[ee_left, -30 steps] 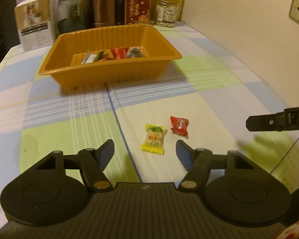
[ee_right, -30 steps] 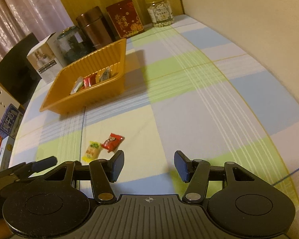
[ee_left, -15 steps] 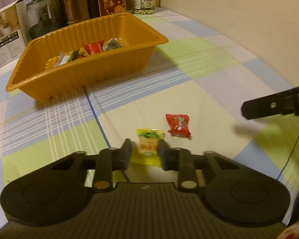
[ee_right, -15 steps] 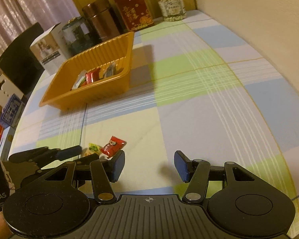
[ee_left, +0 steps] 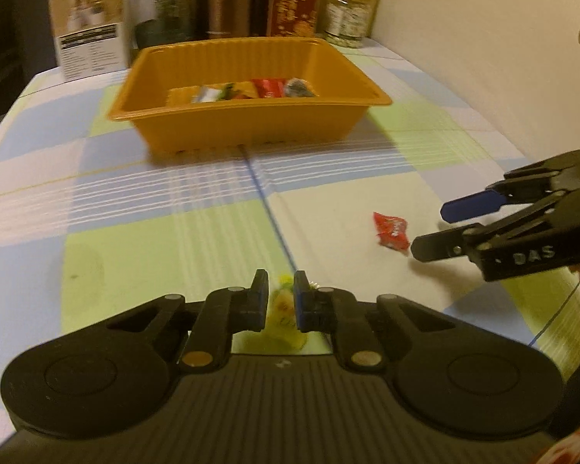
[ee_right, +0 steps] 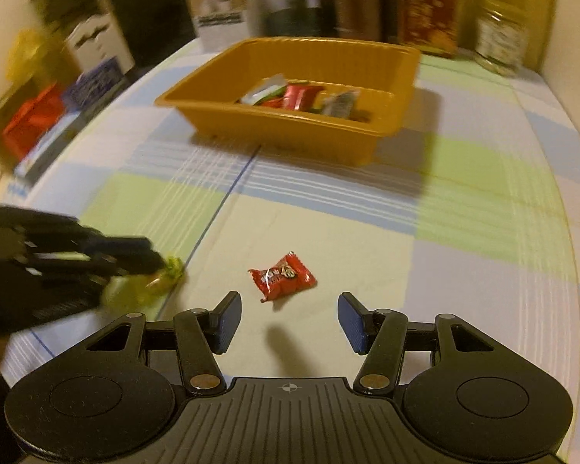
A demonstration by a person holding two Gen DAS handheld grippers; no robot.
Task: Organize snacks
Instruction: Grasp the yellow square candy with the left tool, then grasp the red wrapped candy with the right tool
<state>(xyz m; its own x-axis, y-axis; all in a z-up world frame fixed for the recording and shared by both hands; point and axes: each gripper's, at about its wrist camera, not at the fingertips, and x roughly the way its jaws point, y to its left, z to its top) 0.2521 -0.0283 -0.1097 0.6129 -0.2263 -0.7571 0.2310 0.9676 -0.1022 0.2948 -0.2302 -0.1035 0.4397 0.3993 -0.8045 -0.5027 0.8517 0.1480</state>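
My left gripper [ee_left: 281, 294] is shut on a yellow snack packet [ee_left: 284, 305], held low over the tablecloth; it shows in the right wrist view [ee_right: 158, 276] too, blurred. A red snack packet [ee_right: 282, 276] lies on the cloth just ahead of my right gripper [ee_right: 288, 315], which is open and empty; it also shows in the left wrist view [ee_left: 391, 230], next to the right gripper's fingers [ee_left: 437, 249]. The orange tray [ee_left: 251, 125] stands farther back with several wrapped snacks inside, and it shows in the right wrist view [ee_right: 290, 125].
A white box [ee_left: 91, 23], dark jars [ee_left: 224, 7], a red tin [ee_left: 295, 2] and a glass jar [ee_left: 346, 19] line the table's far edge. The wall [ee_left: 483, 58] runs along the right. Boxes and bags [ee_right: 58, 89] sit off the table's left side.
My left gripper has closed on the yellow packet and lifted it slightly. My right gripper has swung left and now faces the red packet, still open.
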